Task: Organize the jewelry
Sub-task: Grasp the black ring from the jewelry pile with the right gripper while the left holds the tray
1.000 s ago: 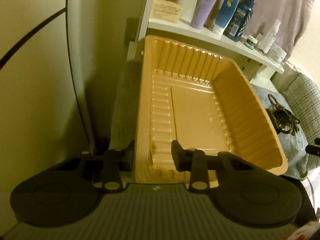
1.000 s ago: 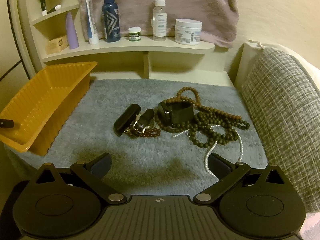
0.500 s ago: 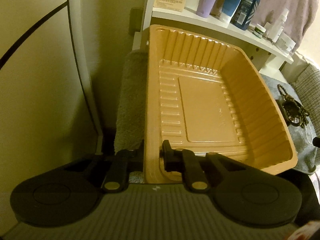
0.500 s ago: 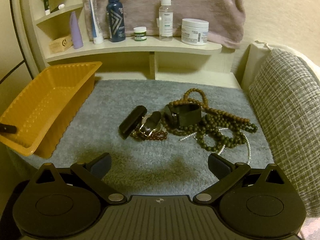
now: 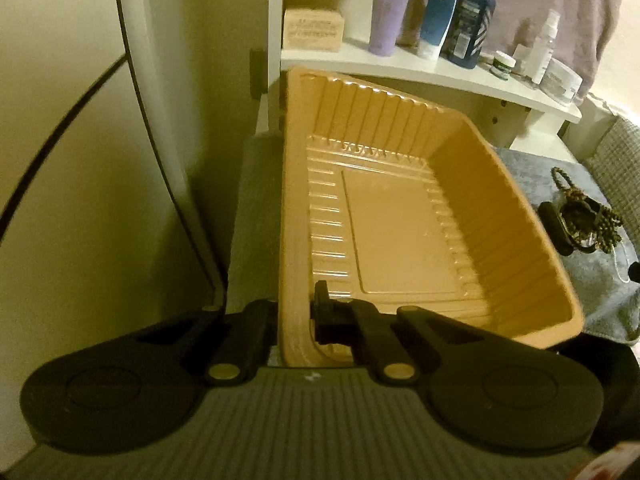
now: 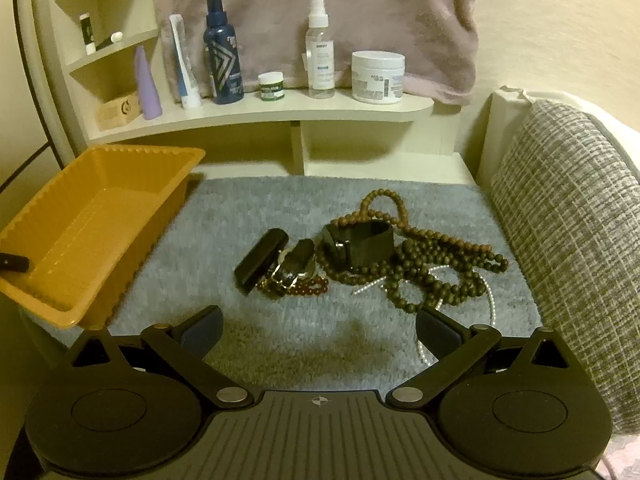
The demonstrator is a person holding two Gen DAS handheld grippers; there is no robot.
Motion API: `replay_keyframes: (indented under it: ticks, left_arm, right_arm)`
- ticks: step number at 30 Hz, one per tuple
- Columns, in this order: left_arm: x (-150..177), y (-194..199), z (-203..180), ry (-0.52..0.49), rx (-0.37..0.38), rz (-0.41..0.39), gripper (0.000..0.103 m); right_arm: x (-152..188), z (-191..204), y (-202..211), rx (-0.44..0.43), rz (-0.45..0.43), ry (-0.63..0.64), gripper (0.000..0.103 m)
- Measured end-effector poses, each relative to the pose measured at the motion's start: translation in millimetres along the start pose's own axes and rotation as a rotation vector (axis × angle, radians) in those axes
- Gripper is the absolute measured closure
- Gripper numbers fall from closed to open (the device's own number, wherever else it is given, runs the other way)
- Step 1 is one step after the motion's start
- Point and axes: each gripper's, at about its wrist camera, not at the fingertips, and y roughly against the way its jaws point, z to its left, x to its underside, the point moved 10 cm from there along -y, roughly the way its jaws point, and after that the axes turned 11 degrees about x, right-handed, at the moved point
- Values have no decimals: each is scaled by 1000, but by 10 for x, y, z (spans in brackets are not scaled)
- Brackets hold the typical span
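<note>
Gripping the empty orange tray's [image 5: 400, 232] near wall in the left gripper [image 5: 294, 312], right gripper [image 6: 318, 324] spread wide before the unsorted jewelry pile [image 6: 372, 260].

Warm, dim yellowish light throughout. Back wall [image 6: 552, 20] is plain cream. A mauve towel [image 6: 360, 12] hangs against it, behind a cream curved shelf [image 6: 280, 114]. On the shelf, left to right: small cardboard box [image 6: 120, 110], lilac tube [image 6: 147, 84], white tube [image 6: 184, 64], dark blue bottle [image 6: 222, 60], small green-labelled jar [image 6: 271, 86], clear spray bottle [image 6: 320, 52], white tub [image 6: 378, 77]. Smaller corner shelves [image 6: 108, 46] sit above at left, holding small items too small to identify. Below the shelf lies a grey pile mat [image 6: 240, 208]. A grey woven cushion [image 6: 568, 220] borders its right edge. A pale panel with a dark curved line [image 5: 60, 128] stands left.
</note>
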Motion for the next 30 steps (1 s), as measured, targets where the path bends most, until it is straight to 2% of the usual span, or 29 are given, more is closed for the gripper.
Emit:
replay_keyframes:
  ticks: [5, 9, 13, 15, 19, 21, 26, 28, 30]
  left_arm:
    - [-97, 128, -115, -86, -105, -34, 101]
    - [-148, 178, -262, -141, -142, -38, 101]
    - [-185, 191, -306, -147, -165, -33, 101]
    - [-183, 203, -316, -155, -174, -32, 101]
    - [-184, 216, -331, -147, -185, -33, 101]
    - [-177, 222, -329, -140, -187, -35, 101]
    - [-188, 219, -344, -132, -192, -43, 101]
    - [-187, 222, -352, -129, -194, -46, 101]
    - [-183, 224, -348, -124, -191, -47, 101]
  right_arm:
    - [-25, -14, -47, -13, -7, -11, 1]
    - [-39, 2, -130, -37, -10, -27, 1]
    - [-75, 76, -180, -80, -25, -31, 3]
    - [-99, 131, -232, -104, -17, -35, 24]
    - [-170, 206, -375, -120, -8, -44, 35]
    - [-200, 224, -445, -123, 1, -49, 45]
    - [-232, 237, -612, -111, 41, -57, 56]
    - [-228, 238, -667, -107, 63, -59, 64]
    - [-225, 243, -711, -102, 79, -52, 79]
